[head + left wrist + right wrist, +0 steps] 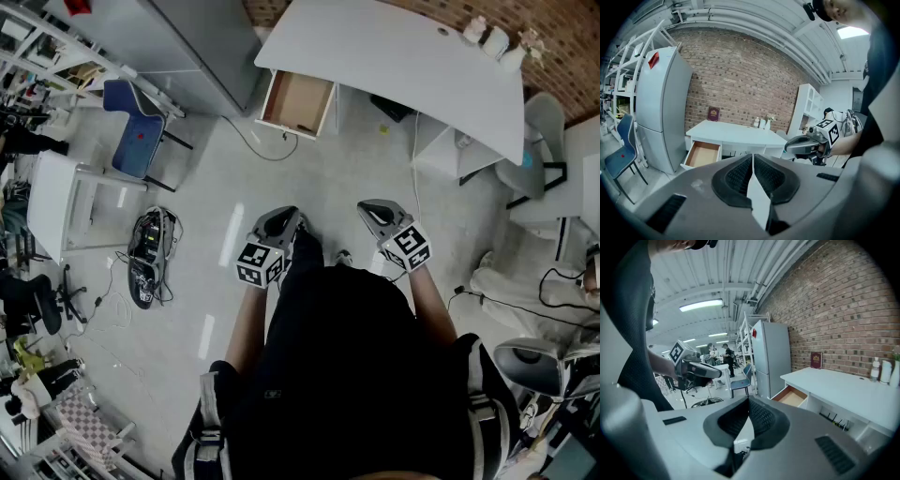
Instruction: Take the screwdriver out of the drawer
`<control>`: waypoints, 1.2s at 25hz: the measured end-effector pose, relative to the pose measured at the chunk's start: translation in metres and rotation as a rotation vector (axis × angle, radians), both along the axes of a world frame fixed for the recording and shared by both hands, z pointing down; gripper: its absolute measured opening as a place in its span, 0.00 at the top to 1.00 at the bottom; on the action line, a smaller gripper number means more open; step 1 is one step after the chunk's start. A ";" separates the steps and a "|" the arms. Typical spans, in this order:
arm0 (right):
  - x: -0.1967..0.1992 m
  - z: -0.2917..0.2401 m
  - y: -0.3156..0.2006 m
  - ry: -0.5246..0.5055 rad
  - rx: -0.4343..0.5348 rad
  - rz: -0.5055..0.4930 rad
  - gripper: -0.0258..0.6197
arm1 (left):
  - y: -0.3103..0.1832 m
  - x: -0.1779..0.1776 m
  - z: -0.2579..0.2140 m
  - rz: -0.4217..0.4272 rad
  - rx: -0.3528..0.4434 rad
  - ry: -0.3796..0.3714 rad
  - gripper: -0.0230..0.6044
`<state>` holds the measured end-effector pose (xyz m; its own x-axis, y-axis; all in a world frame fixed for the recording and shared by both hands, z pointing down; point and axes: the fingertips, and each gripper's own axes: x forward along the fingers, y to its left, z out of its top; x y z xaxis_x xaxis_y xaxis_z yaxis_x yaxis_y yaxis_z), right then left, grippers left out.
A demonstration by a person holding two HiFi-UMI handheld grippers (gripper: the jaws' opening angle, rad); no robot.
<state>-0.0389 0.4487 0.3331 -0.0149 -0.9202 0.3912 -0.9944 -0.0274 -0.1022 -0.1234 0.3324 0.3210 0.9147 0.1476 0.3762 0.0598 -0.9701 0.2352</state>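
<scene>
Brown wood lines the inside of the open drawer (298, 101), which stands pulled out at the left end of the white tabletop (403, 66), well apart from the person standing on the floor in front of it. Only the head view looks down into the drawer: a small dark speck (304, 128) lies on its floor near the front edge, too small to name, so the screwdriver cannot be made out for certain. Both gripper views see the drawer from the side and show just its walls and a strip of its floor. The left tool (281, 221) and the right tool (375, 212) are held side by side ahead of the person's body, both tilted a little downward. In the left gripper view the black ribbed pads meet along one line with nothing between them; the right gripper view shows that tool's pads pressed together the same way, also empty. Those two views alone show the brick wall (740, 79) rising behind the tabletop and a red book (816, 360) leaning against it. The head view alone shows a tangle of cables (150, 255) on the floor to the left, past a blue chair (136, 131).
</scene>
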 end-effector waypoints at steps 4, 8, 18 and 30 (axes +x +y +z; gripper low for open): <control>0.002 0.003 -0.003 -0.001 -0.008 0.004 0.87 | -0.004 0.003 0.002 0.005 -0.004 0.000 0.93; 0.005 0.004 -0.005 -0.003 -0.014 0.007 0.87 | -0.007 0.007 0.003 0.008 -0.010 -0.001 0.93; 0.017 0.007 -0.019 -0.028 -0.035 0.011 0.87 | -0.026 0.017 0.006 -0.005 -0.033 -0.008 0.93; 0.031 0.010 -0.068 -0.037 -0.060 -0.012 0.87 | -0.073 0.030 0.012 -0.022 -0.055 -0.020 0.93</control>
